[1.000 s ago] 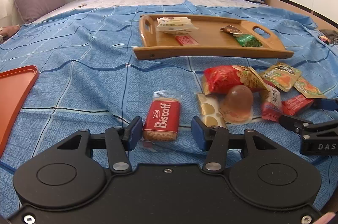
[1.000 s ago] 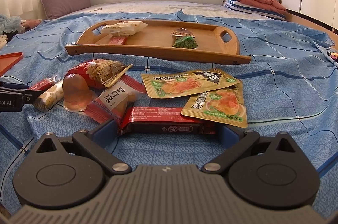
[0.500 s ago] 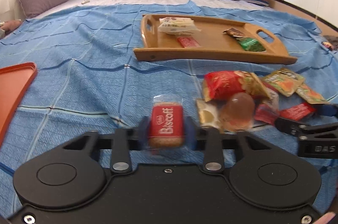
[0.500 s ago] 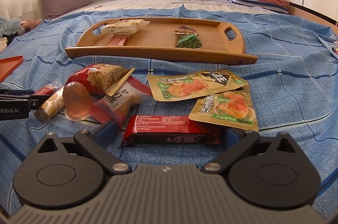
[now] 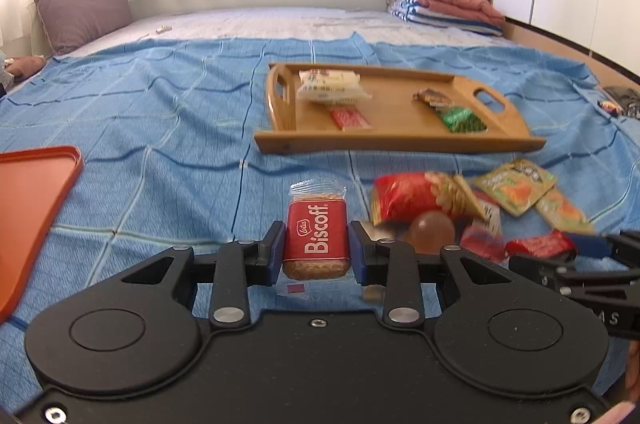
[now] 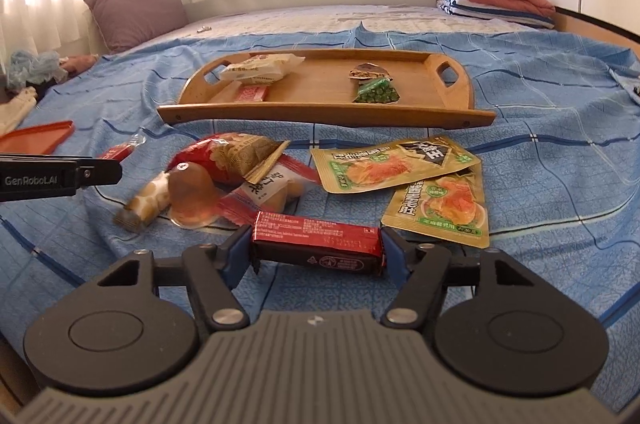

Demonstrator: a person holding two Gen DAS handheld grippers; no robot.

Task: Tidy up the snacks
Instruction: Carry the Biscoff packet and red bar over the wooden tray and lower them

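The left gripper point(image 5: 317, 253) clamps the red Biscoff biscuit packet point(image 5: 316, 239) narrowly; the right gripper point(image 6: 318, 251), jaws just closing, pinches a long red wrapped bar point(image 6: 318, 243) endwise.

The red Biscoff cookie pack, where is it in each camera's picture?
Left wrist view: the Biscoff pack sits low in the middle, squeezed in the left claw.
Right wrist view: only a red end of a wrapper peeks past the left claw's black arm at the left edge; probably the pack, but no label shows.
Shared landmark: the wooden tray lies farther back on the blue sheet in both.
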